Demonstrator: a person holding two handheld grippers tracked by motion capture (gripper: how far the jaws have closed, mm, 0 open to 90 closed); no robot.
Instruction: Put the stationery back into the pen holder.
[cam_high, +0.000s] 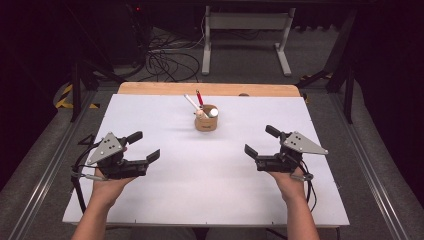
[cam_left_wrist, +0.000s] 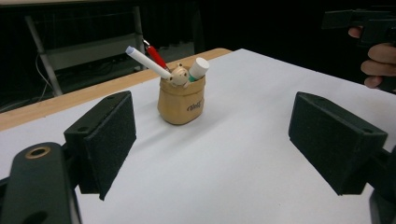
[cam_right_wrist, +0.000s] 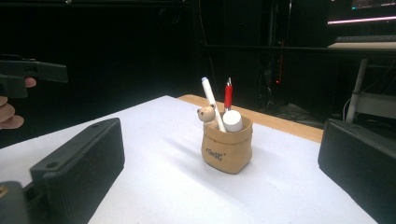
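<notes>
Centrally, toward the far side of the white table: one tan pot, upright, holding a white pen, a red pen, a white-capped marker and a small bear figure, all leaning out of its open mouth so each tip offers itself for a pick. Left gripper and right gripper, jaws wide apart and holding nothing, hover low over the near half, well apart from the pot and angled in at it (a ready stance, by the look of it). Bare sheet lies all round the pot, the wooden far edge just behind it, so approach from front or either side looks unobstructed.
</notes>
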